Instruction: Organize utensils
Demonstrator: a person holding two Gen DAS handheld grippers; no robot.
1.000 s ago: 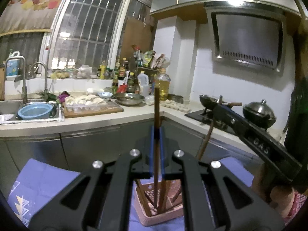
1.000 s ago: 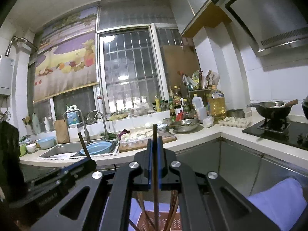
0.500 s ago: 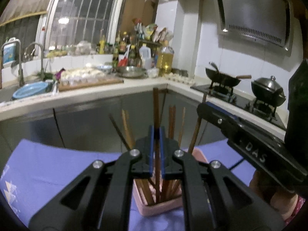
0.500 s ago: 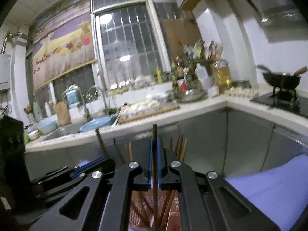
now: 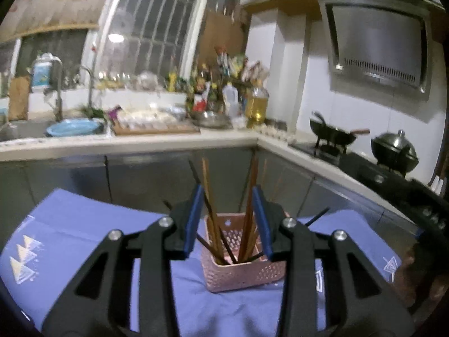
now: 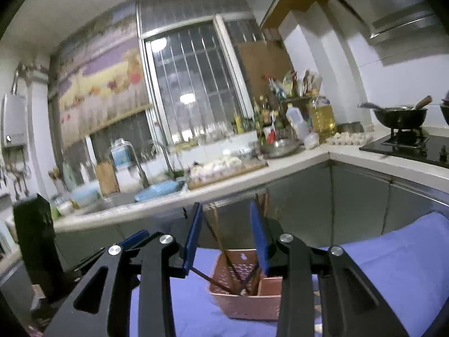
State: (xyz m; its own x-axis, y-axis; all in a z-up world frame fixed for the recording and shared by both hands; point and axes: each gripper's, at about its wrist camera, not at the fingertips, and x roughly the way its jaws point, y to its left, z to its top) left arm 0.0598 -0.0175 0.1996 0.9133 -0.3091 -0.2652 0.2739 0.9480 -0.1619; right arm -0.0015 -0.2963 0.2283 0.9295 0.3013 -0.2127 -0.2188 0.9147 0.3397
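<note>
Because both tools are held directly over the pink basket (image 5: 242, 269), each is placed where a chopstick let go would fall straight in. The left gripper (image 5: 228, 219) is seen spread wide, its blue pads (image 5: 193, 221) well apart, and nothing is gripped between them. The right gripper (image 6: 226, 237) is likewise parted wide and empty. The basket is stood on a purple cloth (image 5: 75, 233), which gives a flat bed for it below the kitchen counter (image 5: 126, 143).

A bundle of chopsticks (image 5: 213, 210) is stood in the basket, tips down and tops fanned outward against the walls; some are brown, some dark. They are leaned rather than upright because the basket is wider than the bundle, so each rests against a wall or against a neighbour. One dark stick (image 6: 202, 273) is seen poking out low at the basket's left side in the right wrist view; whether it is inside or lying against the rim cannot be told.

Judged from the empty jaws and the filled basket, a drop-off step appears done. More loose utensils may be sought next, though none are shown on the cloth. A careless lift-off could catch the fanned tops, since the pads flank them closely.
</note>
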